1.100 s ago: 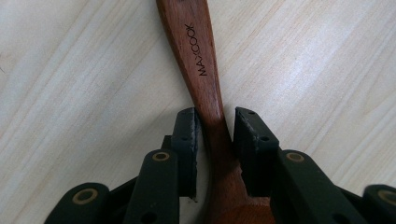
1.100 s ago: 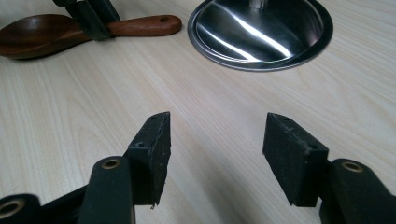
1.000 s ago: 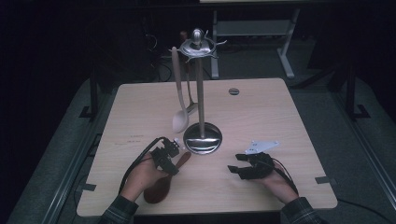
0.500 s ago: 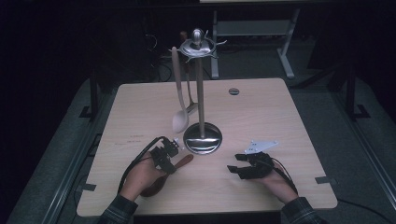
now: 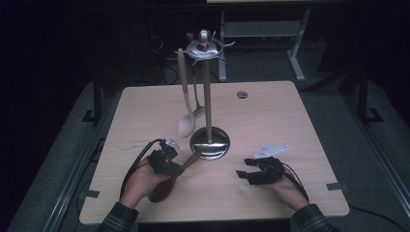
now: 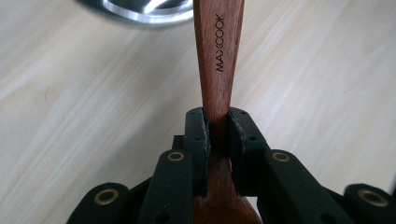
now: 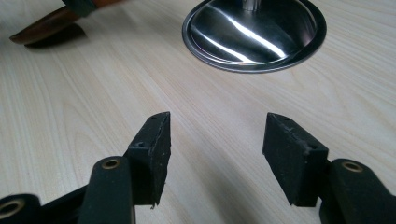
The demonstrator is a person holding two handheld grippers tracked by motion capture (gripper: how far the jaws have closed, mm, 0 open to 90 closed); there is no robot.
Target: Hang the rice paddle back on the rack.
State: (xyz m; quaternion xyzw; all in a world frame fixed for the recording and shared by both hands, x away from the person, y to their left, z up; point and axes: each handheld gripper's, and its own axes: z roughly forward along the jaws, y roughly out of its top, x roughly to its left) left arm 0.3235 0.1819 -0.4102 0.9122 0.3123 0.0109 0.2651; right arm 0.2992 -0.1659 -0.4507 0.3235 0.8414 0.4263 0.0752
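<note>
A dark wooden spoon [image 5: 162,190] lies at the front left of the table, its handle [image 6: 218,60] stamped MAXCOOK and pointing at the steel utensil stand [image 5: 210,143]. My left gripper [image 5: 171,166] is shut on that handle; in the left gripper view the gripper [image 6: 218,126] has both pads pressed against the wood, and its jaws have just been closing on it. To the right of the stand's base [image 7: 254,32], my right gripper [image 5: 244,175] rests low over the table. It stands open [image 7: 215,126] with bare tabletop between its fingers.
A metal spoon [image 5: 186,125] and another utensil hang from the stand's top ring [image 5: 205,48]. The light wooden table [image 5: 290,121] has a small round cable hole [image 5: 241,94] near its far edge. The wooden spoon's end [image 7: 46,23] lies left of the stand.
My left hand has shifted a little up and toward the stand with the wooden spoon, whose handle tip now sits closer to the base. The right hand has kept still.
</note>
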